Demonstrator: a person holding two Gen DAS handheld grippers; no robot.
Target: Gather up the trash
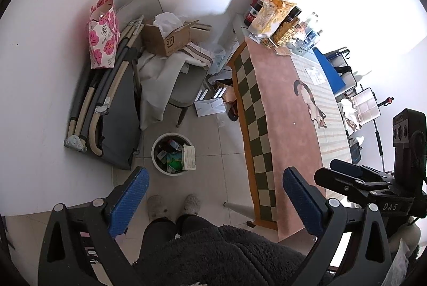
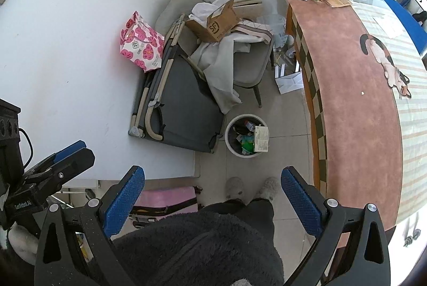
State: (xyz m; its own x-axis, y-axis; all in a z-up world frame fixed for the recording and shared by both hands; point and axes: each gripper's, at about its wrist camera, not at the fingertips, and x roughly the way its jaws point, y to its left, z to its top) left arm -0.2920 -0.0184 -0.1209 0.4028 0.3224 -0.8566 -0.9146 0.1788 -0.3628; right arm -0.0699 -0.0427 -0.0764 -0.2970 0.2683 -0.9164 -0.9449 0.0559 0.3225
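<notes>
My own dark fleece top [image 2: 197,240] fills the bottom of both views and hides the floor right under me; only my two slippers [image 1: 173,206] poke out. What lies in the white trash bin [image 1: 173,152] is hard to read: small cartons and green scraps, with one pale printed box [image 2: 261,139] leaning against its rim. A tiny white speck [image 2: 362,93] sits alone on the pink cloth of the surface [image 1: 288,125]; I cannot tell what it is. The far end of the surface is crowded with a crumpled yellow snack bag [image 1: 269,16] and bottles, washed out by glare.

My left claw [image 1: 216,203] is spread wide and carries nothing; my right claw [image 2: 213,203] is equally wide and bare. Both hang over bare tiled floor between the bin and my feet. The surface's chequered edge [image 1: 253,125] runs close on my right, and a folded cot [image 2: 181,104] leans against the wall just beside the bin.
</notes>
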